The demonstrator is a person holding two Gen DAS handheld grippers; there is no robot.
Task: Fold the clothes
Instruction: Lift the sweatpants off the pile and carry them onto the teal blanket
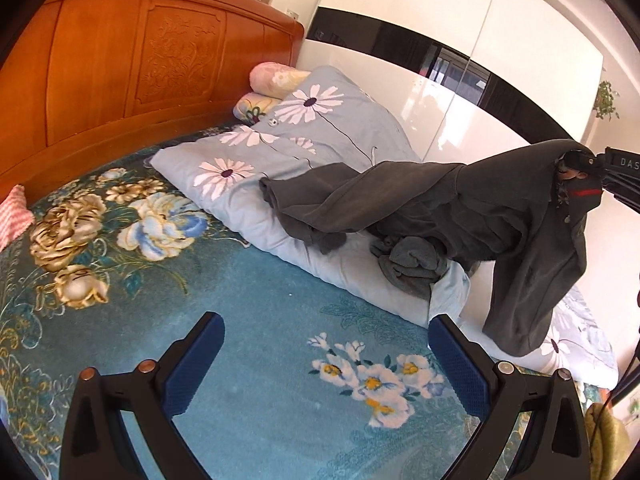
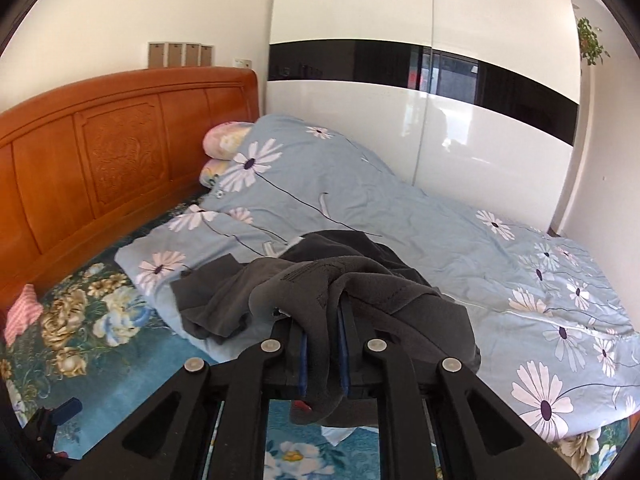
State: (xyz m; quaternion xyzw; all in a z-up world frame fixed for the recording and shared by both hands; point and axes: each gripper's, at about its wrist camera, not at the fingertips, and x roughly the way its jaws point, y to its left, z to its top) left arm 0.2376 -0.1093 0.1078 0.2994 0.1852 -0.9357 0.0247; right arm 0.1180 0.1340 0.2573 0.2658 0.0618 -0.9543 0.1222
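**Dark grey garment lifted by one edge above the bed**

Your right tool [image 2: 323,354] was pinching a fold of the dark grey garment [image 1: 460,204]: its blue pads [image 2: 303,360] stood nearly together with the cloth bunched between them, and a tail of fabric hung below the jaws. From the left wrist view, the garment rose from the light blue flowered quilt [image 1: 320,136] up to that tool at the right edge, one part draping downward and the rest trailing across the quilt beside a crumpled grey piece [image 1: 412,264]. Your left tool [image 1: 326,364] was spread wide and held nothing, above the teal floral bedspread [image 1: 248,312]. The quilt lay along the white wardrobe [image 2: 480,128], with pillows [image 1: 272,76] against the wooden headboard [image 1: 140,52].
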